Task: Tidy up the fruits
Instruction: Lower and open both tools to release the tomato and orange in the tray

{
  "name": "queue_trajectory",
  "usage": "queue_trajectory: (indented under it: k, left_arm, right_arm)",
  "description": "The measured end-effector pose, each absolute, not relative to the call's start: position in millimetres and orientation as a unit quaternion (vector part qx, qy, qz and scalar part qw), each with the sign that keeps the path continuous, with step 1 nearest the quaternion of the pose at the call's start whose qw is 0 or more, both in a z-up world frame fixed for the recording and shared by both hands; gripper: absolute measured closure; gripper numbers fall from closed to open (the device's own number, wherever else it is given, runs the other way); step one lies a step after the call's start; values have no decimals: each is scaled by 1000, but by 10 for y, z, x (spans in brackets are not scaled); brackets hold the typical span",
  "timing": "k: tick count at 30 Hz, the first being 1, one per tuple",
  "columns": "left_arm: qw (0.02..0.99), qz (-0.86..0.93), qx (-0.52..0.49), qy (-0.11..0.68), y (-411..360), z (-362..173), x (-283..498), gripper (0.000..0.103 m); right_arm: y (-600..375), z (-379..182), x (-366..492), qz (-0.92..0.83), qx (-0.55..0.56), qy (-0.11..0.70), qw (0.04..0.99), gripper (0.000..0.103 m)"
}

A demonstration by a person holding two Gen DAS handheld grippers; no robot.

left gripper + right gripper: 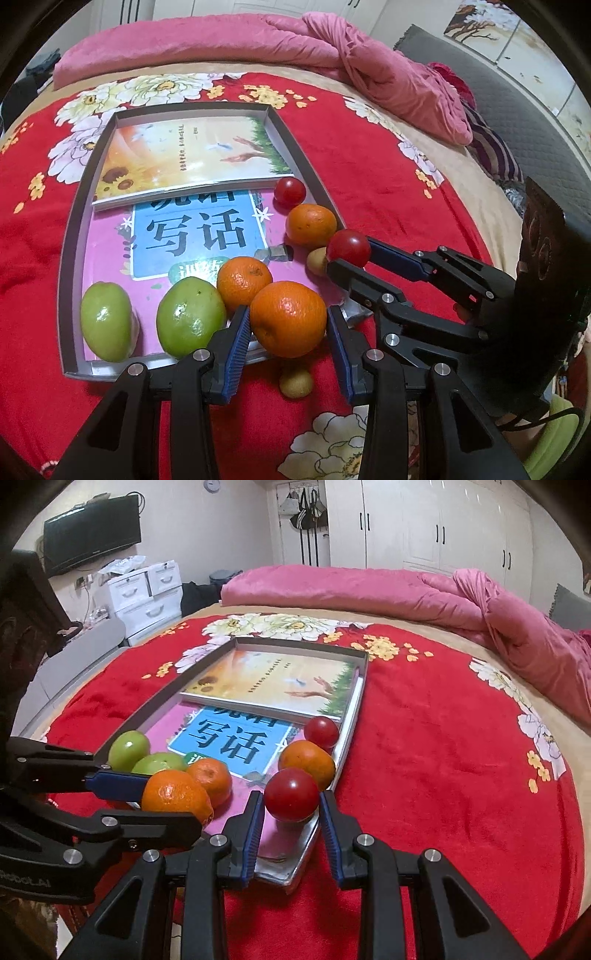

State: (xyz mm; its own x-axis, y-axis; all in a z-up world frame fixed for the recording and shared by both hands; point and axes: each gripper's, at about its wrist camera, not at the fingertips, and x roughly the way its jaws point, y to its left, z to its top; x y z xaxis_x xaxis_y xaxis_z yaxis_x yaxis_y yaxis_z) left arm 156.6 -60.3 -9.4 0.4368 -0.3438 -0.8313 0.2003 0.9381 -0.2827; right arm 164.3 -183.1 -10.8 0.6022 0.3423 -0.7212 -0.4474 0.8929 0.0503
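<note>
Now your left tongs [288, 325] clamp an orange [288, 317], right tongs [291, 805] clamp a tomato [291, 794]; both hang over the tray [347, 746] edge. Next: lower beside like fruit, release.

Bed [443, 738] under red floral blanket; pink duvet [369, 587] heaped at far side. White wardrobes [424, 520] beyond. Wall television [92, 531] and white drawers [144, 590] far left.

Oranges [288, 318]: three. Green fruits [190, 316]: two. Red tomatoes [348, 247]: two. Small tan fruits [296, 382]: two. Books [192, 157]: two.
</note>
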Motion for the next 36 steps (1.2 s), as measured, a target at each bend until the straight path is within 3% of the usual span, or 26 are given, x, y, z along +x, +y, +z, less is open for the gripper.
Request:
queue_trajectory:
  k: [10,36]
  left_arm:
    - [843,-159,-74,509,-602,-153,1602,61]
    - [840,-154,-82,513,-572,-169,1602,56]
  right_arm:
    - [-1926,-126,1684,223,-30,395,891,71]
    - [-2084,99,1510,189,-20,350,917,41]
